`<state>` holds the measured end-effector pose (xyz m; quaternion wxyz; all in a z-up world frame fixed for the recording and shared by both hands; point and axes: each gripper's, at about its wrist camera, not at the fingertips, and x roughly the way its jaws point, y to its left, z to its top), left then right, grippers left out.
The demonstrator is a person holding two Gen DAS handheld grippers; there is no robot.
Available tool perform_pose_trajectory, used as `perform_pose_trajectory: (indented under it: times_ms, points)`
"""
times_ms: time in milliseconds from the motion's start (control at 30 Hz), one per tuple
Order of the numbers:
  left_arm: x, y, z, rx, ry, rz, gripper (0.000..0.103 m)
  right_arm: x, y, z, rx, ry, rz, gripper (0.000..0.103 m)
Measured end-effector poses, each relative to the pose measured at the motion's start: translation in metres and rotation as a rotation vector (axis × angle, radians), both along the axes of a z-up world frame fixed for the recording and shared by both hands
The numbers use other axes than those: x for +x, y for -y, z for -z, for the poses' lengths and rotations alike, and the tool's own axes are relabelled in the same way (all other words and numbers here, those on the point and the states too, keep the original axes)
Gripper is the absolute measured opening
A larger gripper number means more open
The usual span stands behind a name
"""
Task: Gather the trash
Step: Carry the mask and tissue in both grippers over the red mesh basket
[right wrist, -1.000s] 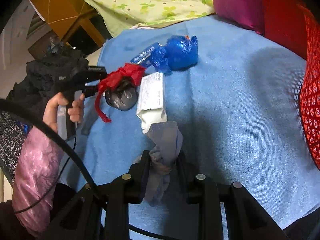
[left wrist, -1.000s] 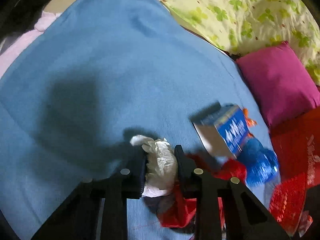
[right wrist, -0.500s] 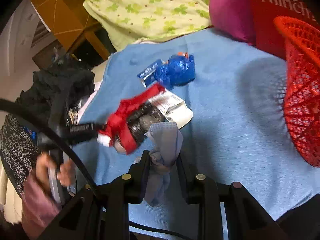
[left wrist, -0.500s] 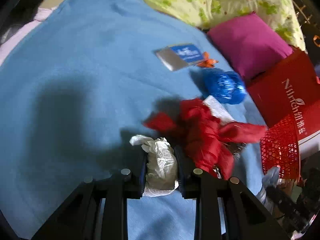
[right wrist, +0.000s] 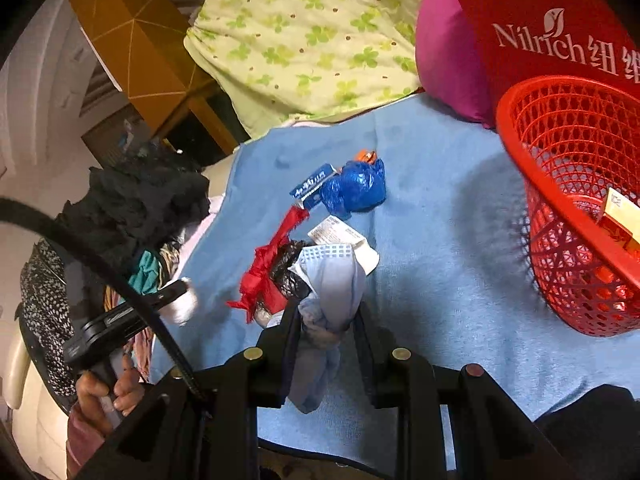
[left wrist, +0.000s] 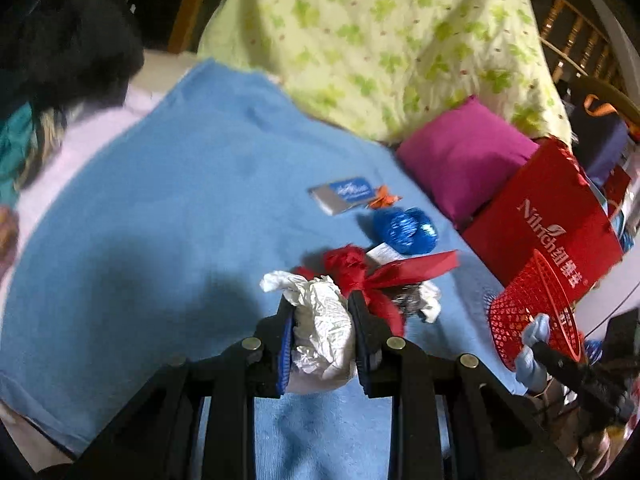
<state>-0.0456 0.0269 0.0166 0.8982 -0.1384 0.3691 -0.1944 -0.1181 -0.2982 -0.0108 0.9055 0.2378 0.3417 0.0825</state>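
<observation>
left wrist: our left gripper (left wrist: 322,308) pinches a crumpled white paper wad (left wrist: 320,320) over the blue towelling bed cover (left wrist: 180,208), green-clover quilt (left wrist: 380,40) behind | right wrist: our right gripper (right wrist: 326,316) clamps a pale blue cloth scrap (right wrist: 332,292) near the red mesh plastic basket (right wrist: 568,208)

A blue blanket (left wrist: 168,216) covers the bed. At the far side there's a pale green clover-print quilt (left wrist: 384,40), with a magenta pillow (left wrist: 460,160) just right of it and a red Nilrich box (left wrist: 548,216) beside that. Dark clothes (right wrist: 136,208) are heaped at the left.
</observation>
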Motion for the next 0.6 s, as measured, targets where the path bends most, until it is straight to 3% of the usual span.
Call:
perform_pose_trajectory:
  times_ms: [133,333,600]
  points:
    - [-0.014,0.018,-0.032,0.014,0.074,0.034,0.027,-0.008,0.008,-0.015,0.017,0.044,0.010,0.029]
    - [-0.038,0.069,-0.071,0.105,0.175,0.086,0.027,-0.032,0.022,-0.047,0.005,0.132,0.036,0.029]
    - [-0.069,0.128,-0.098,0.286,0.283,0.118,0.027,-0.060,0.042,-0.080,-0.019,0.224,0.073,0.029]
